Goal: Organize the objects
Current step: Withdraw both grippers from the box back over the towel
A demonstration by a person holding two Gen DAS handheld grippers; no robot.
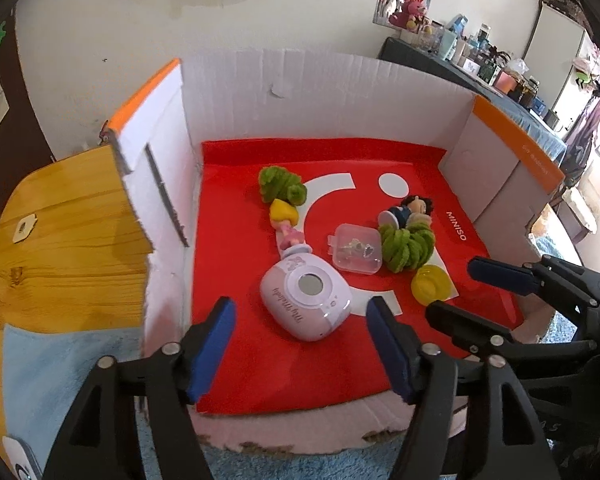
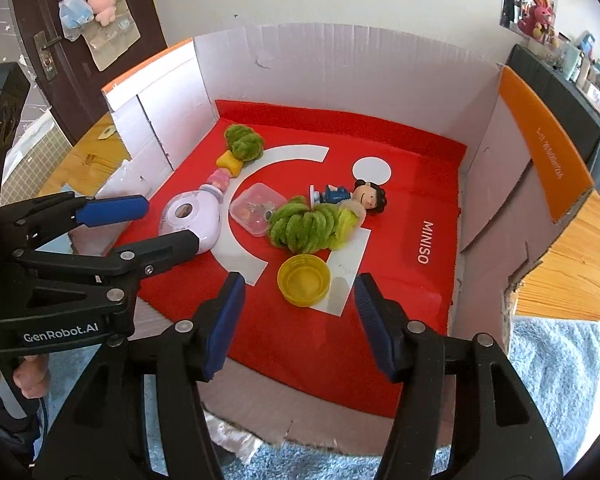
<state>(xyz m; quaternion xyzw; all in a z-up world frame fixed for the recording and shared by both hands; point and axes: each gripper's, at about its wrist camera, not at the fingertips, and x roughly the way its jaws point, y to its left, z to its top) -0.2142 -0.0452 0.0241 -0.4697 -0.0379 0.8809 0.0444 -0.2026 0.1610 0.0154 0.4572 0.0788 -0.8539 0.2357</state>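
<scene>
Both my grippers hang empty over the box [image 1: 340, 92], left gripper [image 1: 300, 344] and right gripper [image 2: 298, 324] parted with nothing between the jaws. The camera [image 1: 306, 300], cap [image 2: 304, 280], case [image 2: 256, 208], dolls and green pompoms already lie inside on the red mat [image 2: 412, 300]. Little seems left, perhaps tidying. Walls fence three sides; the near edge is low and open.

Right tongs [image 2: 298, 324] open, empty, above yellow cap [image 2: 303, 285] on red mat [image 2: 412, 312].

Both black plastic grippers, left gripper [image 1: 300, 350] and right gripper [image 2: 298, 326], are showing blue pads, silver rivets; white "GenRobot.AI" lettering is sitting at nine o'clock
</scene>
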